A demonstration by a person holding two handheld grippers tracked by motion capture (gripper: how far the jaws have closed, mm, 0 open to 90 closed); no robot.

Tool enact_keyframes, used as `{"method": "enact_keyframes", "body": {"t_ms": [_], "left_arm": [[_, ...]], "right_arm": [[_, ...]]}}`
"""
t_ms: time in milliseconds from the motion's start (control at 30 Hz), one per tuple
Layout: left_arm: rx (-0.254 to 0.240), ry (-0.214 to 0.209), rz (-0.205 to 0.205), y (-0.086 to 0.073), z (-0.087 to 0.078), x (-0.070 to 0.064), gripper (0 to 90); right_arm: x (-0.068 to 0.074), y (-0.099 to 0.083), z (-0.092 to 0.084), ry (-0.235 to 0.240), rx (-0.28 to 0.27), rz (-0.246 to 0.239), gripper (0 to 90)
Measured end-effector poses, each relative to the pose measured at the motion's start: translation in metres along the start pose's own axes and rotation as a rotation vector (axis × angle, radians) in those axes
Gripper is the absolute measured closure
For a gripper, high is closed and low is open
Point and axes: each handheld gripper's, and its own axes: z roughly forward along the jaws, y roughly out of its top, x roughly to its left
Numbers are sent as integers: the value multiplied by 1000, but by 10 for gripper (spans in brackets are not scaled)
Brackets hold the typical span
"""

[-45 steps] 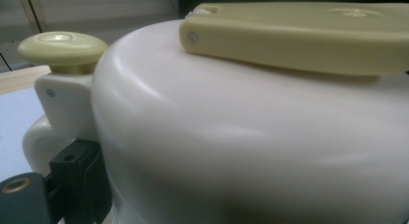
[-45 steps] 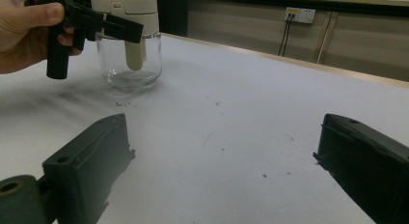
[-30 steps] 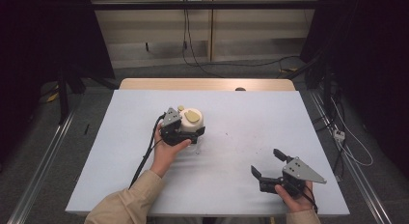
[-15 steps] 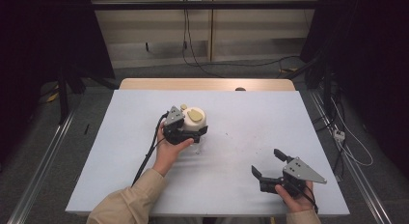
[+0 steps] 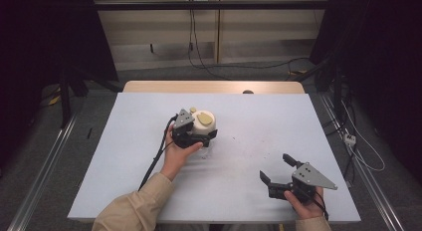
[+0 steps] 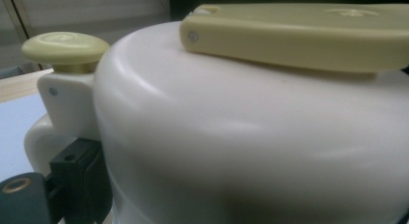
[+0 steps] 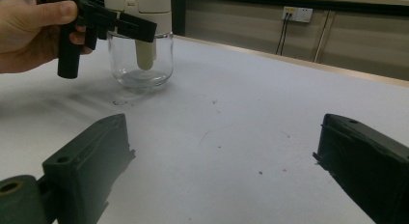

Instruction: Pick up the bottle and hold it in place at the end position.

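A glass jar [image 7: 140, 60] stands on the white table [image 5: 124, 166], left of centre. It carries a white domed lid [image 5: 204, 120] with a cream flat handle [image 6: 299, 35] and a cream knob [image 6: 65, 45]. My left gripper [image 5: 205, 131] is shut on the lid's sides from the near side. In the right gripper view its black jaws clamp the lid just above the glass, with a hand [image 7: 29, 35] behind them. My right gripper [image 5: 274, 167] is open near the front right of the table, with nothing between its jaws, and points towards the jar.
The left gripper's black cable [image 5: 154, 161] trails back along the forearm to the table's front edge. A wooden strip [image 5: 214, 86] runs along the far edge. Small specks dot the table surface [image 7: 217, 132] between the jar and the right gripper.
The left gripper and the lid it holds have shifted slightly to the right. The right gripper has stayed in place.
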Motion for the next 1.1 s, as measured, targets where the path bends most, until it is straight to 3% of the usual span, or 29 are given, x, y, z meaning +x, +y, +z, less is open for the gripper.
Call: {"method": "enact_keyframes", "body": {"t_ms": [1100], "left_arm": [[-5,-14,-11,4,13,-1,63]], "right_arm": [[-1,-2,-1,-15,6,1,39]]}}
